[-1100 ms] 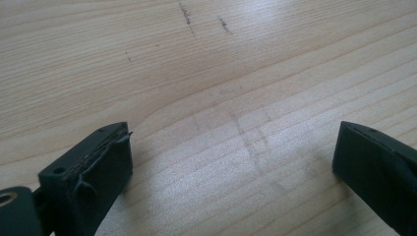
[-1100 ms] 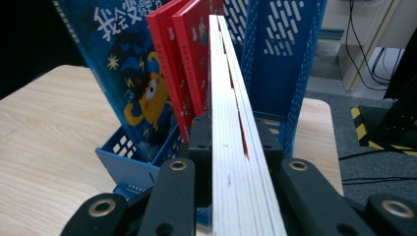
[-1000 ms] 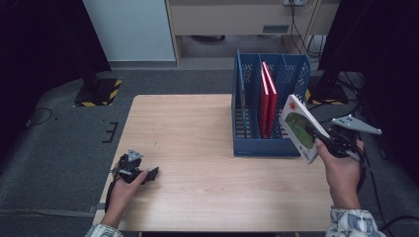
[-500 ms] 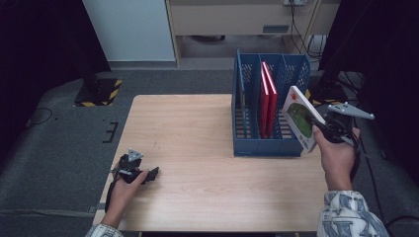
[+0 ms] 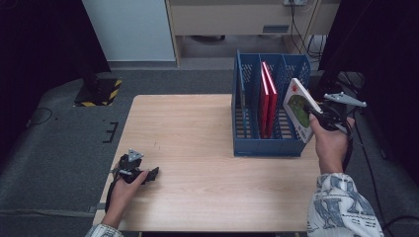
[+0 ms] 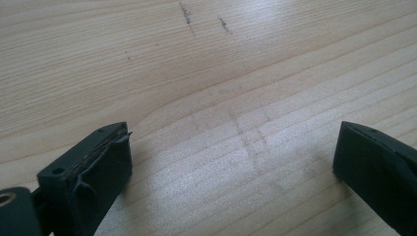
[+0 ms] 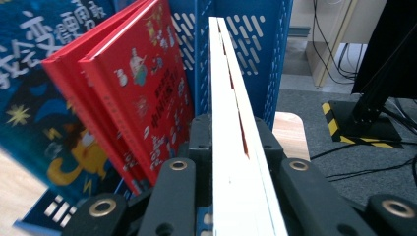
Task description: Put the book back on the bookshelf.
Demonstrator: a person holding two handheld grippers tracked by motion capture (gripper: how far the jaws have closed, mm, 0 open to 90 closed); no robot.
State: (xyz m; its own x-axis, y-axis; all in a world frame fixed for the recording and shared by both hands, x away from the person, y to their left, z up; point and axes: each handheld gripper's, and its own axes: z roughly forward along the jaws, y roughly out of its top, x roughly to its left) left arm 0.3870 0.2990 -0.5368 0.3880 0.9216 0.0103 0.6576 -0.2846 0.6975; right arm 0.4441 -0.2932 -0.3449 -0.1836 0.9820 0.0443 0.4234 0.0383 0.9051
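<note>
Right gripper (image 5: 316,114) clamped tight on a white book (image 5: 298,108), held tilted at the right end of the blue rack (image 5: 267,147), beside two red books (image 5: 266,101) standing inside, left gripper (image 5: 148,174) resting on the wooden table (image 5: 197,133), jaws wide apart, holding nothing.

A file rack (image 5: 267,143) stands on the right half of the table (image 5: 197,123), toward its far edge, with two books (image 5: 266,98) upright in its middle compartment. Just right of the rack, at its near right corner, a thin book (image 5: 298,106) hangs tilted above the table's right edge, clamped in the right gripper (image 5: 316,116). The left gripper (image 5: 150,174) rests on the table near its front left corner, well apart from the rack.
</note>
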